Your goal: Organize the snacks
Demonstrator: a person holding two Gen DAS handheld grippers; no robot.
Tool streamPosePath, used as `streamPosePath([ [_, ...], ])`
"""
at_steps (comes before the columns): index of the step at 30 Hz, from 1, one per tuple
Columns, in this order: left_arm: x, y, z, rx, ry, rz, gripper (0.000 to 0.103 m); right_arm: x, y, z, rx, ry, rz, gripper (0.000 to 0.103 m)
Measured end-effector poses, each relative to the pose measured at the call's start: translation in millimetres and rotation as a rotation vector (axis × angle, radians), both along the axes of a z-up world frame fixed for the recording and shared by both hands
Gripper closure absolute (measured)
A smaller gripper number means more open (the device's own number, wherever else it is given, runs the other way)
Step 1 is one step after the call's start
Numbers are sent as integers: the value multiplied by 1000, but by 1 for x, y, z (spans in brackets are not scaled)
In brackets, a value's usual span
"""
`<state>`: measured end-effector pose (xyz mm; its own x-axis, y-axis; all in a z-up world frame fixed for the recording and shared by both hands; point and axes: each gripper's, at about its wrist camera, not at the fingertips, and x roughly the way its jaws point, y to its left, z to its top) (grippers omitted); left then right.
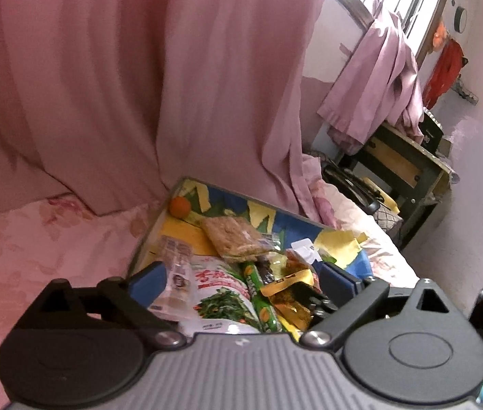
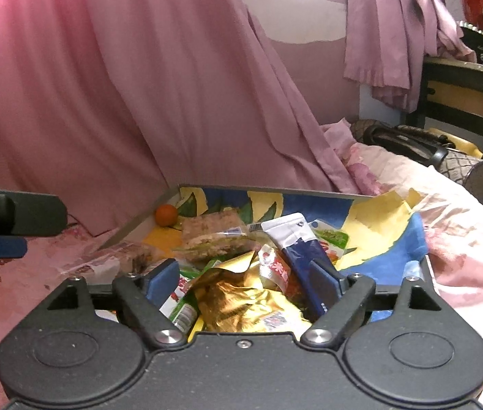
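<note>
Both the left gripper [image 1: 244,280] and right gripper [image 2: 244,282] hang open and empty above the heaped foil-and-plastic snack packets [image 2: 241,294], apparently choosing one to sort.

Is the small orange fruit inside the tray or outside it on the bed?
Inside. The orange fruit lies in the far left corner of the tray, against its rim, apart from the snack packets.

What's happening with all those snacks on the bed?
A person is sorting snacks with a grabbing tool in each hand. The left tool and the right tool both hang open above a heap of packets in a tray on the bed, and neither one holds anything. A gold foil bag sits under the right tool, a white packet with green vegetables under the left. An orange sits in the tray's far corner.
</note>
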<state>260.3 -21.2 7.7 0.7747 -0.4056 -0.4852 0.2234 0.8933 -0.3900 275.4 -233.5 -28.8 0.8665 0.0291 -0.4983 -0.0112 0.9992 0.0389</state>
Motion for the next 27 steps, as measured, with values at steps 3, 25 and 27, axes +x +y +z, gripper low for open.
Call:
streamPosePath([
  [3, -13, 4, 5, 27, -21, 21, 2, -17, -2, 10, 15, -19, -19, 13],
  [25, -124, 23, 7, 225, -88, 109, 0, -182, -5, 57, 95, -66, -121, 1],
  [27, -132, 24, 5, 236, -84, 105, 0, -193, -3, 57, 103, -55, -128, 1],
])
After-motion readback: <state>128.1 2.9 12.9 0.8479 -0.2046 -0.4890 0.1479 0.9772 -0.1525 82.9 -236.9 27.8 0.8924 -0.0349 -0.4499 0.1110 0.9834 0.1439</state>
